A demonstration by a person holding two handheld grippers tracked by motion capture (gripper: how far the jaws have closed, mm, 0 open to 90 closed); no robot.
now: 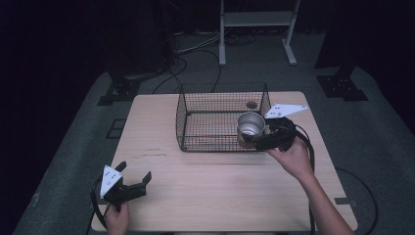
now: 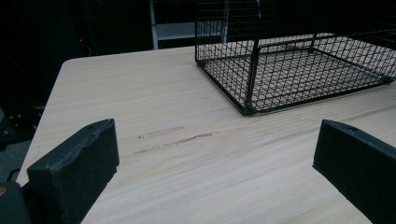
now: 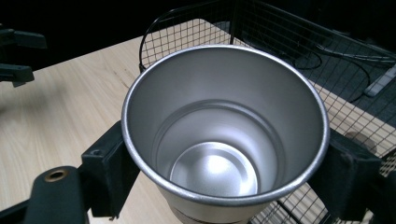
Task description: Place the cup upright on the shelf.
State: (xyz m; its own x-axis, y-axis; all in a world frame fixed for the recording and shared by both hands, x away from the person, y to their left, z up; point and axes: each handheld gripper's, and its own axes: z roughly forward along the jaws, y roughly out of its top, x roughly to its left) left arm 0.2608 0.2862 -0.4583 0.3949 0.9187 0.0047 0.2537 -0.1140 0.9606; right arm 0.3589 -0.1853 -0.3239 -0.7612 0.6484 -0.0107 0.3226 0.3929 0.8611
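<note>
**benchwatcher:** Biggest stuff first. The counter [image 1: 195, 186] carries one black wire basket [image 1: 215, 117], sitting ahead of both claws and open at the top, so my guess is it's the drop spot. That'd explain why the right claw [image 1: 258, 139] sits right at the basket's front right corner instead of somewhere random.

**tin_fan:** Agreed. And the metal cup [image 1: 251, 124]? Looks clamped to me.

**benchwatcher:** Yep, the right claw is pinching it. In the right gripper view the cup [image 3: 224, 135] sits square between the two jaws, one pressing each side just under the rim, mouth up and tipped toward the camera, and it's empty. The basket wall is just beyond it. Gripping it from the sides keeps it steady for lifting over the wire, I'd say.

**tin_fan:** Left one?

**benchwatcher:** The left claw [image 1: 133, 177] is spread wide with nothing between the jaws, parked near the counter's front left corner, well apart from the cup. Probably just keeping out of the way.
</note>
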